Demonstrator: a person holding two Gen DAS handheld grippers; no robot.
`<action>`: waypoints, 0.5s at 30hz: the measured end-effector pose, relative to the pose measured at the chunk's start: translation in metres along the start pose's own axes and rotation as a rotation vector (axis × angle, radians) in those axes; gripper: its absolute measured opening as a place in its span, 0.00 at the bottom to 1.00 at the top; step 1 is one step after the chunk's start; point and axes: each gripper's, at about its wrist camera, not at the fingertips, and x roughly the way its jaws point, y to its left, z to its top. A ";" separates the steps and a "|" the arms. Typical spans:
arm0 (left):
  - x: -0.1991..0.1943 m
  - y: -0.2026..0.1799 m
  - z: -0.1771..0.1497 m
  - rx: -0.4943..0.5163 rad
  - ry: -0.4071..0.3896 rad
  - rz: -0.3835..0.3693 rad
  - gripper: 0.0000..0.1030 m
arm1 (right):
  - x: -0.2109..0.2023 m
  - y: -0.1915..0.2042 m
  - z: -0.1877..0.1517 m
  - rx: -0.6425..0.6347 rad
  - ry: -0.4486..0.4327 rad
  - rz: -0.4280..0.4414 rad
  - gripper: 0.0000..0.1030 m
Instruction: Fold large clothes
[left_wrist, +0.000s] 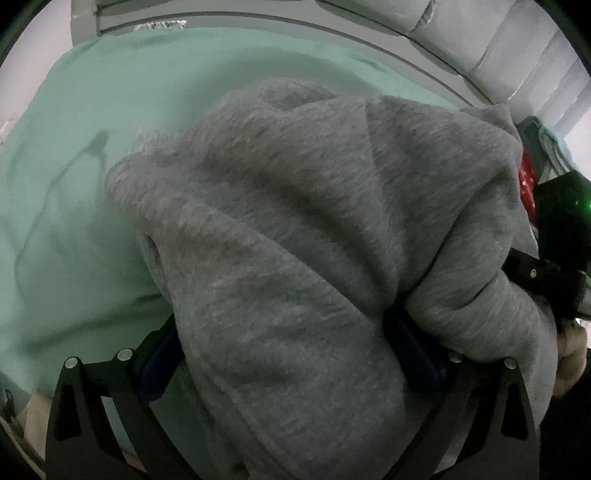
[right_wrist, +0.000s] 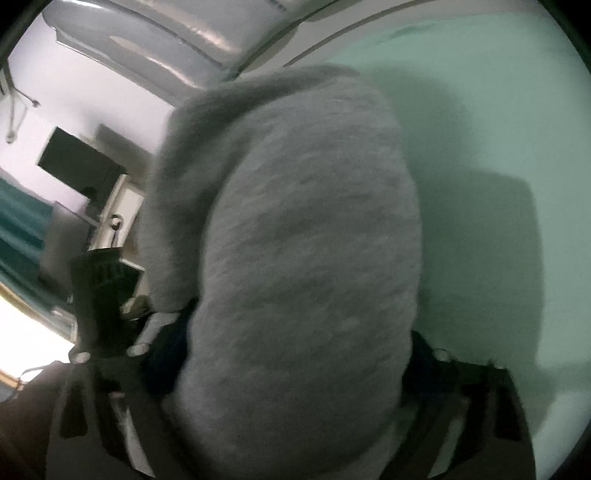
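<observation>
Left tool (left_wrist: 295, 354): nearest in the left wrist view; its two dark fingers with blue pads (left_wrist: 417, 354) stand either side of a thick bunch of grey cloth and press on it, so it is grasping the garment.
Right tool (right_wrist: 295, 354): nearest in the right wrist view, blurred; a fat roll of the same grey cloth fills the gap between its fingers, and the cloth touches both sides; it looks clenched on the garment at a wide spread.
Grey sweatshirt (left_wrist: 314, 221): heavy heathered knit, bunched in deep folds, rising from both tools and draped over the bed beyond them.
Hand (left_wrist: 570, 354): at the near right edge of the left wrist view, under the other tool's dark body.
Bed sheet (left_wrist: 110, 110): pale green, lightly creased, lying under and beyond the sweatshirt.
Headboard (left_wrist: 498, 44): padded, pale grey, at the far side.
Dark screen (right_wrist: 79, 166): on the far wall at left in the right wrist view.
</observation>
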 end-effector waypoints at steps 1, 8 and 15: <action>0.000 -0.007 0.001 -0.007 -0.007 -0.001 0.96 | -0.001 0.000 0.000 -0.006 -0.001 -0.003 0.84; -0.010 -0.024 -0.004 -0.036 -0.033 -0.014 0.67 | -0.010 0.003 -0.003 -0.013 -0.032 -0.024 0.71; -0.013 -0.022 -0.005 -0.056 -0.011 -0.010 0.63 | -0.009 0.012 -0.007 -0.005 -0.041 -0.028 0.70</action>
